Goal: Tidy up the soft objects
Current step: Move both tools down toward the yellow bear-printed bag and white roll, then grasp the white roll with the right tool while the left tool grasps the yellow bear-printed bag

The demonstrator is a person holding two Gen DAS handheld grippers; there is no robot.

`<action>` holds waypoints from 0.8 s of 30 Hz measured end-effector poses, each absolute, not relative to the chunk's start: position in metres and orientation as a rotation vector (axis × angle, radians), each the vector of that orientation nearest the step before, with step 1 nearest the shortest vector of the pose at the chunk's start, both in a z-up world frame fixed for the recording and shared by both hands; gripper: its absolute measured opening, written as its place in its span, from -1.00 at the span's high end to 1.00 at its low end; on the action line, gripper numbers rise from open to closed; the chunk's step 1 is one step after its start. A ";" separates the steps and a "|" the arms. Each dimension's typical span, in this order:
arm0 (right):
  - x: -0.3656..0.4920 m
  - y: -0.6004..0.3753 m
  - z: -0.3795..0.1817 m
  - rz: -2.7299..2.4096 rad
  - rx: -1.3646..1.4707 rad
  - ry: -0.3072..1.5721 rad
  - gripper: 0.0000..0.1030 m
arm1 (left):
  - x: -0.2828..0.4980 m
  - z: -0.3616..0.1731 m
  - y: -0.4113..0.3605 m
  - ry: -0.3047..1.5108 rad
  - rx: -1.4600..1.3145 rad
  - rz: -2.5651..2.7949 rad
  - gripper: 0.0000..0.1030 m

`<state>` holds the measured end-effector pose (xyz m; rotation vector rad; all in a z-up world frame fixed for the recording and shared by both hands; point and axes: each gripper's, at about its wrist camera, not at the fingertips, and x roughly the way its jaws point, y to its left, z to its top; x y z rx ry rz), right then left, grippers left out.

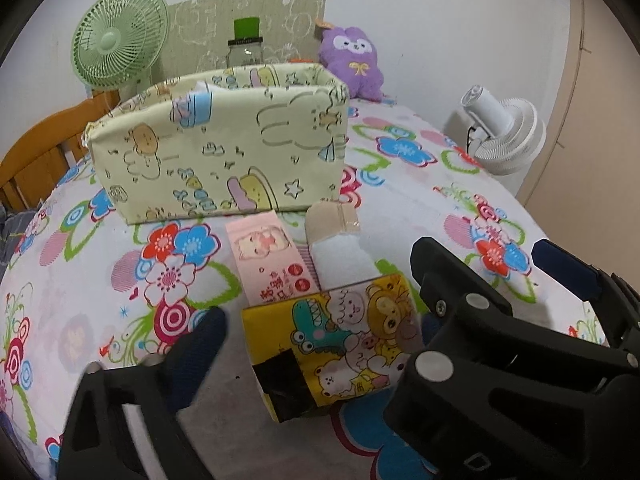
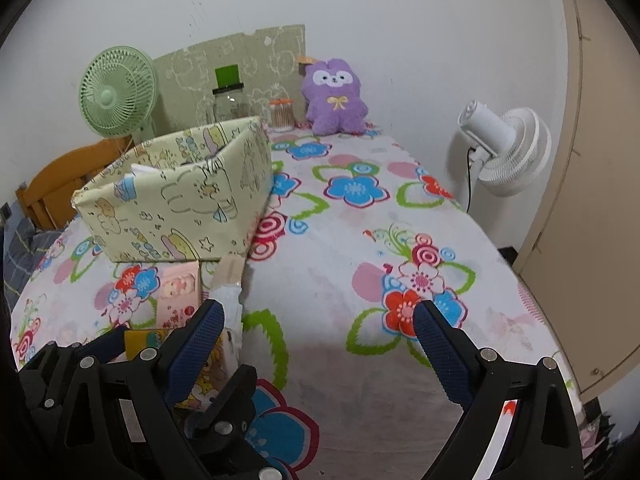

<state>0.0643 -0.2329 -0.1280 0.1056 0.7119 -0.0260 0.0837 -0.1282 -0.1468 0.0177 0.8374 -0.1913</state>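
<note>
We straddle the yellow cartoon-printed tissue pack [image 1: 340, 344] with our left gripper [image 1: 320, 340], jaws apart, while our right gripper [image 2: 320, 328] gapes just beside it.

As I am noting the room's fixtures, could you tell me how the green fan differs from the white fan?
The green fan stands behind the patterned box, by the wooden headboard; the white fan stands off the bed's other side. The green fan shows its grille front-on; the white fan is turned away, showing its motor housing. A black cord shows only at the white fan. Both are round, caged fans.
</note>
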 end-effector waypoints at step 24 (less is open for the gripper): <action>0.086 -0.202 -0.124 0.040 0.146 0.743 -0.70 | 0.089 -0.126 -0.099 0.738 0.052 -0.101 -0.49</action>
